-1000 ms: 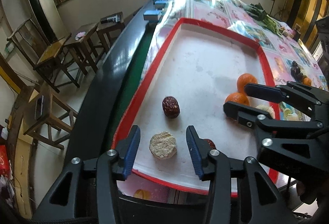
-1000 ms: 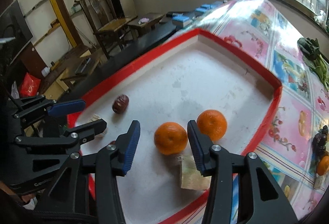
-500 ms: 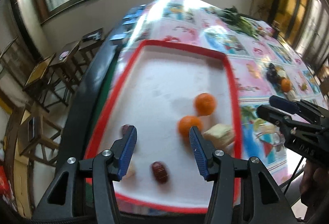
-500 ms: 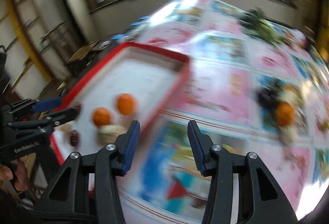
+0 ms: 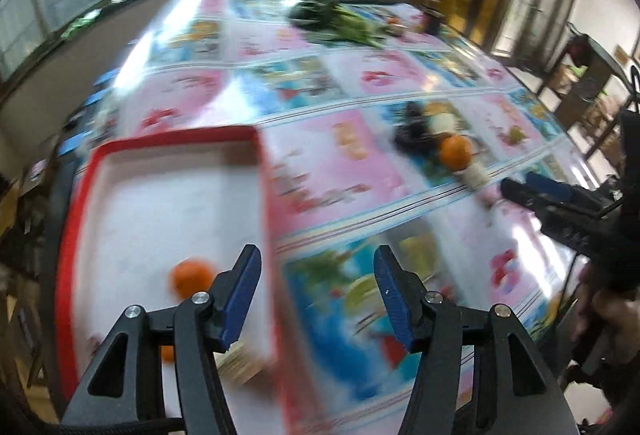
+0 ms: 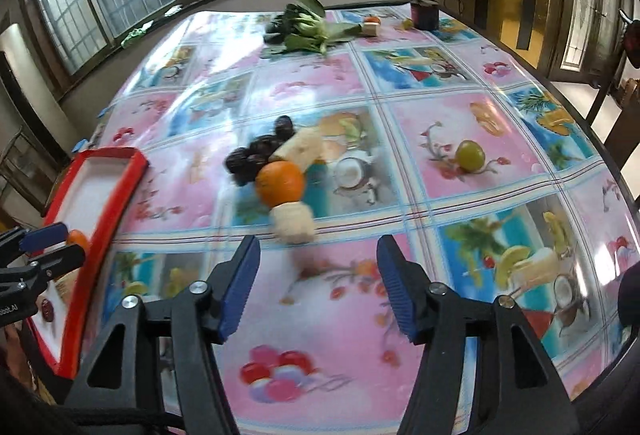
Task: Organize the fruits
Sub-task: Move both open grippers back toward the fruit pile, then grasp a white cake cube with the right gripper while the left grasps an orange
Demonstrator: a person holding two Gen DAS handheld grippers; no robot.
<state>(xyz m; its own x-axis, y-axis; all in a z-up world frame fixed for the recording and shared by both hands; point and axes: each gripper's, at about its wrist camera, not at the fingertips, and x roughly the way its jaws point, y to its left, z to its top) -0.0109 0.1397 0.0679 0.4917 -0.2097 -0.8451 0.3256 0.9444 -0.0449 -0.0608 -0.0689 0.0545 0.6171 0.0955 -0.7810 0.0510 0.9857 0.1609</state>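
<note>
Left wrist: red tray (image 5: 76,211) with orange (image 5: 191,277) (perhaps two, blurred).

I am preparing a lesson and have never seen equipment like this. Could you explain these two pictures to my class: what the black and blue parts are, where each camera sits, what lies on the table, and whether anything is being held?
A person holds a hand tool in each hand; each ends in a two-fingered claw with a camera looking along it. One picture looks over the left claw, the other over the right claw. Both are open and hold nothing. On the patterned tablecloth lies a cluster of loose food: an orange, dark fruits and pale pieces. A green fruit sits apart, and leafy greens lie at the far end. The red-rimmed tray already holds an orange. The left picture is blurred.
</note>
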